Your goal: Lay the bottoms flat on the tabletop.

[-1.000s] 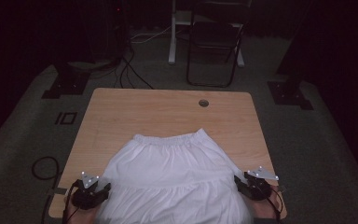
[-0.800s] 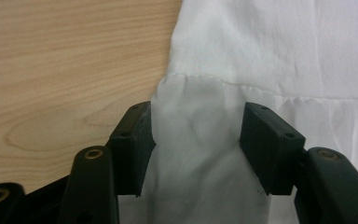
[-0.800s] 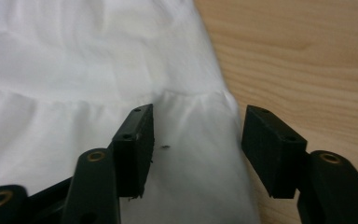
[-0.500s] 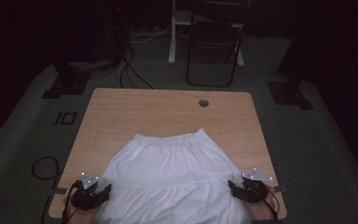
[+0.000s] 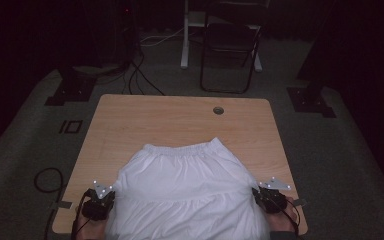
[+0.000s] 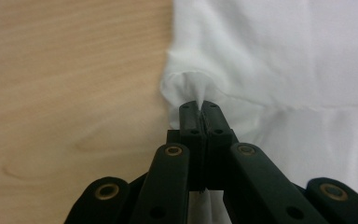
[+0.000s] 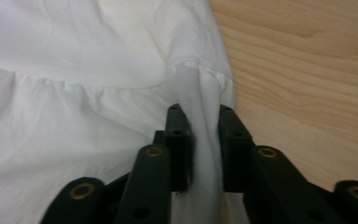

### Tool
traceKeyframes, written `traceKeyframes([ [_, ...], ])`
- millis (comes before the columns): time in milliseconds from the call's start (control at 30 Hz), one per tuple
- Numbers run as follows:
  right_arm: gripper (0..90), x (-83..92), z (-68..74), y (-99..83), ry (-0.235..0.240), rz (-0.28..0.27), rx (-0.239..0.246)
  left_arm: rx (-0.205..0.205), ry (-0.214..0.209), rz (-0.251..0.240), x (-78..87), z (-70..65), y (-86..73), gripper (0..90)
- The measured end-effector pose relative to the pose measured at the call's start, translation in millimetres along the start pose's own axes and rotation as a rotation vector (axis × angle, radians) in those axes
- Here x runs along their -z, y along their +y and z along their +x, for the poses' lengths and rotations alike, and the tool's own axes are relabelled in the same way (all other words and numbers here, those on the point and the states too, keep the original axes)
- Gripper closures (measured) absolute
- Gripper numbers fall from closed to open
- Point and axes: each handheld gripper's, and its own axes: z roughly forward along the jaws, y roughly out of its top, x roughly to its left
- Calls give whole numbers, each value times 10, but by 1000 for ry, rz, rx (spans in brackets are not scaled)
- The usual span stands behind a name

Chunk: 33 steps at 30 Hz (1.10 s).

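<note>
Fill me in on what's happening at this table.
A person works a white skirt spread on the wooden table, one tool at each side edge. The left tool is shut on a pinch of the fabric. The right tool has just been closing, with a fold of fabric between its jaws but a gap still showing.

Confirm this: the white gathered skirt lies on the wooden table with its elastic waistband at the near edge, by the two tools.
Wrong on one point: the high view shows the elastic waistband at the far end of the white gathered skirt. The wooden table part stands.
</note>
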Motion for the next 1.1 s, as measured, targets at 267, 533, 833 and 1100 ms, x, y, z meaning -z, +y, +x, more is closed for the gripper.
traceKeyframes([
  [267, 810, -91, -32, 81, -18, -8, 7, -5, 6, -1, -235, 92, 263, 895],
  [533, 809, -225, -113, 204, -37, -15, -4, -11, 9, 7, -432, 213, 486, 895],
  [833, 804, -368, -221, 352, -67, -8, -20, 16, 29, -1, -657, 333, 717, 896],
  [1100, 806, -587, -351, 575, -89, -4, -39, 42, 36, -6, -860, 391, 938, 896],
])
